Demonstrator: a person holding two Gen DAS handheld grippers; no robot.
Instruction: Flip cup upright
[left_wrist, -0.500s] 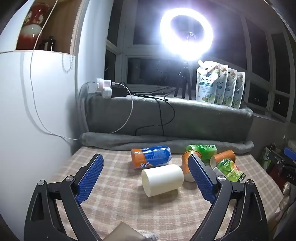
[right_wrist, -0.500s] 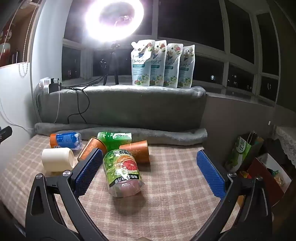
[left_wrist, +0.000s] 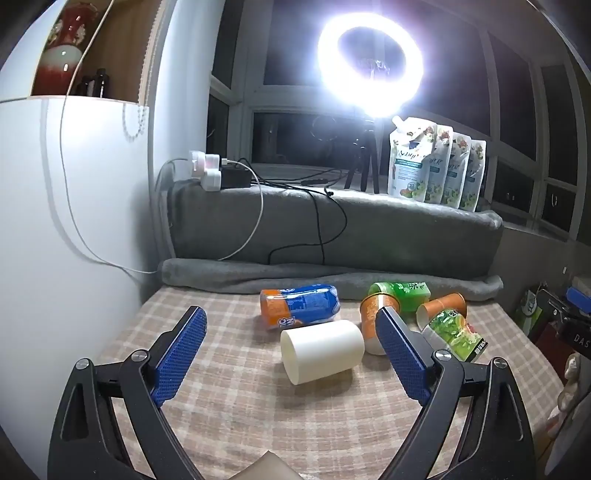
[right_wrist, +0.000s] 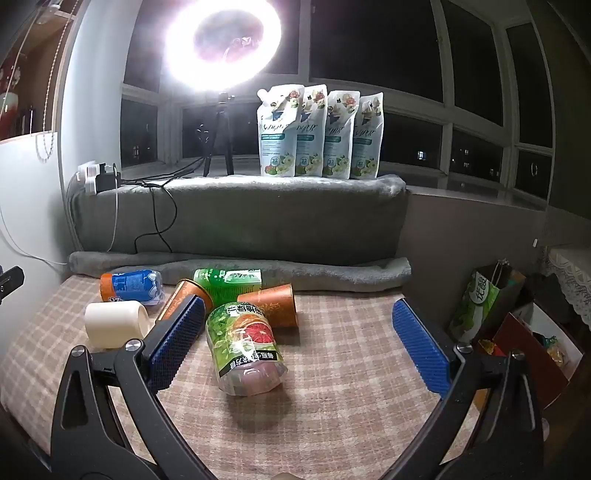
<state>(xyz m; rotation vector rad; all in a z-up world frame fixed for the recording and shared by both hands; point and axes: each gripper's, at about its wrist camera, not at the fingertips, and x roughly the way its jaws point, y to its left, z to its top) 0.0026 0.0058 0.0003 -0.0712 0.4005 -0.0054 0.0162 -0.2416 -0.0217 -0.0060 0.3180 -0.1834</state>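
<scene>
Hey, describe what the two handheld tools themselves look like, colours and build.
Both look alike. The left tool and the right tool each have two black arms with triangular cut-outs and silver screw heads at the joints. Each arm carries a long rectangular blue pad with a fine dimpled texture. No cables, markings or sleeves show.

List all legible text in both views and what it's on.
"72": round badge on the white refill pouches on the ledge; brand script above it too blurred.
"优酸": green paper bag beside the table.
"DAS": dark object at right edge, cut off.
Grapefruit bottle: Chinese print inverted, unreadable.
Blue-orange bottle: unreadable.
</scene>
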